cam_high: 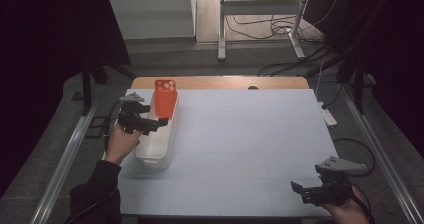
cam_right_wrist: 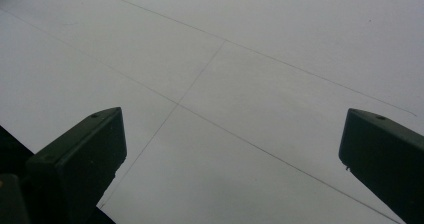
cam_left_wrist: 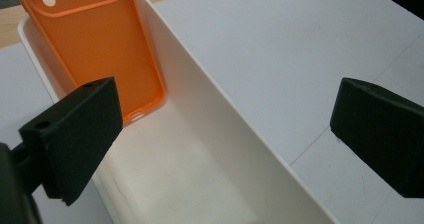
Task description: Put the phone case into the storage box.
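- An orange phone case (cam_high: 165,100) stands tilted inside a long white bin (cam_high: 158,149) at the table's (cam_high: 250,144) left side, its camera cutouts uppermost, leaning at the far end.
- The left gripper (cam_high: 150,124) hovers over the bin just beside the case, jaws spread wide and holding nothing.
- The right gripper (cam_high: 306,191) sits well apart at the near right corner, jaws likewise parted over bare tabletop.

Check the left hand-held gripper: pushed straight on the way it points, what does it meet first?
Probably the inside floor of the long white plastic bin, between its open jaws; the orange silicone phone case leans farther back. Depth unclear.
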A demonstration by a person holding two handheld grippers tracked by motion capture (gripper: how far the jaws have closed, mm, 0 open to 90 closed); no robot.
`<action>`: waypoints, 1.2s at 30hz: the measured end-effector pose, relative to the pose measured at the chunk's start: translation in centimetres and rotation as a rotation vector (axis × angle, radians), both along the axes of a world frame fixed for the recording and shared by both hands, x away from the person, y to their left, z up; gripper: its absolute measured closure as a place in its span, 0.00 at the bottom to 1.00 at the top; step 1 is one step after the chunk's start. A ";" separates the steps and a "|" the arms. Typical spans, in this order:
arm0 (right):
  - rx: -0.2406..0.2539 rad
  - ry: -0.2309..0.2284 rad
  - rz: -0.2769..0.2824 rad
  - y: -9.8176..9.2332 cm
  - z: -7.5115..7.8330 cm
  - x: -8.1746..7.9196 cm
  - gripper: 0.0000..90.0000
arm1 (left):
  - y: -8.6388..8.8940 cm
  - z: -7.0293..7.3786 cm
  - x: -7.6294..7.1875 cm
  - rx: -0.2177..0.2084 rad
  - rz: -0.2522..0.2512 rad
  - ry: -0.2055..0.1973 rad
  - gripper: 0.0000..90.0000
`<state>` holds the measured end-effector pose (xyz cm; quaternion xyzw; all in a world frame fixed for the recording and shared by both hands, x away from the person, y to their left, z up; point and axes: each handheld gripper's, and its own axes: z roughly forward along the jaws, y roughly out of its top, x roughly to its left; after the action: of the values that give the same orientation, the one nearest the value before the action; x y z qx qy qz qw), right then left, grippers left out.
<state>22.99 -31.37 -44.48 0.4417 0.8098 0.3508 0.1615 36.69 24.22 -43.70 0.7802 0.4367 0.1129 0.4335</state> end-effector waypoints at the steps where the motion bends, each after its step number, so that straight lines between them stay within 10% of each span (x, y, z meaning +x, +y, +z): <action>1: 0.001 -0.002 0.000 0.0 0.0 0.0 0.00 | 0.0 0.0 -0.2 -0.002 0.000 -0.002 0.01; 36: -0.015 -0.002 -0.010 0.1 0.0 0.0 0.00 | 0.2 0.2 -6.6 0.001 0.002 -0.054 0.01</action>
<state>22.98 -31.29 -44.53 0.4442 0.8100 0.3444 0.1673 30.10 24.39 -43.52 0.7766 0.4255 0.1344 0.4448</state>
